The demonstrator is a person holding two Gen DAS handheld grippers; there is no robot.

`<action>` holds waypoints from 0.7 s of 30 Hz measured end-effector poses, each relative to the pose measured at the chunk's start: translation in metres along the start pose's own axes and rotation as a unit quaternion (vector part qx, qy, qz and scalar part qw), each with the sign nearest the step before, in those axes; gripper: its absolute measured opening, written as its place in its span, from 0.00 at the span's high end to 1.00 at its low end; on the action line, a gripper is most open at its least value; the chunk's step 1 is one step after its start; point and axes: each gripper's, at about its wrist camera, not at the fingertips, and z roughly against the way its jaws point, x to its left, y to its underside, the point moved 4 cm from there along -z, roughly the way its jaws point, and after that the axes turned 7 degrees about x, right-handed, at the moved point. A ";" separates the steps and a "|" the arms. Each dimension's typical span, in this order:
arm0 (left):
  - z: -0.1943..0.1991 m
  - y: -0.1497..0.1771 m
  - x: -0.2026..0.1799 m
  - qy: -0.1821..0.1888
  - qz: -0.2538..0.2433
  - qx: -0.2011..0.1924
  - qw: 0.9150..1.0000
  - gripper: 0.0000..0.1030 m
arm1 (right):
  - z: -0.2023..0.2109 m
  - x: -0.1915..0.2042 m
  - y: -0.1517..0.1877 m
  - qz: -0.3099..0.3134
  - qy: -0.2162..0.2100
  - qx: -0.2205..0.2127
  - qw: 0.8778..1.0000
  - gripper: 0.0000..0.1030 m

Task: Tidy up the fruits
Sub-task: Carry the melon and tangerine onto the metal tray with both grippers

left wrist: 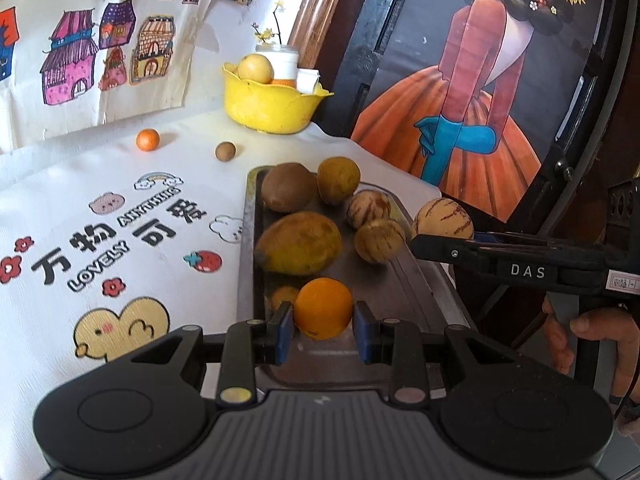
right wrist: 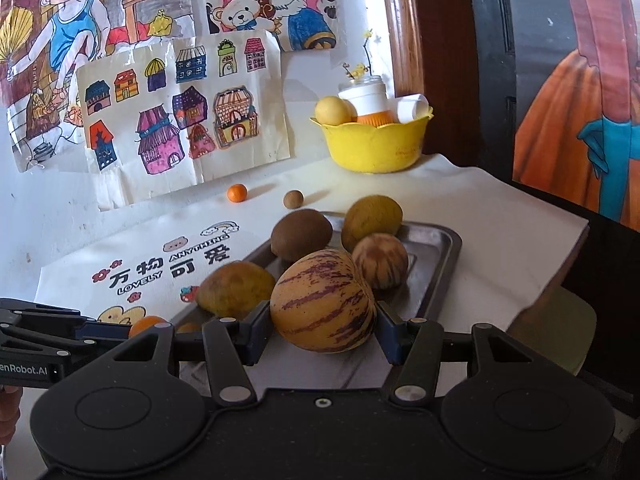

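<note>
left gripper [left wrist: 323,330] clamps orange [left wrist: 323,307] above metal tray [left wrist: 404,284] — right gripper [right wrist: 320,334] grips striped melon [right wrist: 323,300], jaws wider.

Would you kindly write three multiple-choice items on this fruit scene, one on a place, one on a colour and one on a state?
1. Where does the small brown ball lie?
A. on the white cloth, between the tray and the wall
B. in the yellow bowl
C. on the tray

2. What colour are the streaks on the fruit in the right gripper?
A. green
B. purple
C. white

3. How does the left gripper stand?
A. wide open above the cloth
B. shut with nothing in it
C. shut on an orange

Key: 1 A, the ball sits on the white cloth beyond the tray, short of the wall. 2 B, the striped melon is tan with purple streaks. 3 C, both blue pads press on the orange.
</note>
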 end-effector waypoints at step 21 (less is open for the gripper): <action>-0.013 0.016 0.000 0.001 0.001 0.023 1.000 0.67 | -0.015 0.009 0.024 0.020 0.010 0.008 1.000 0.46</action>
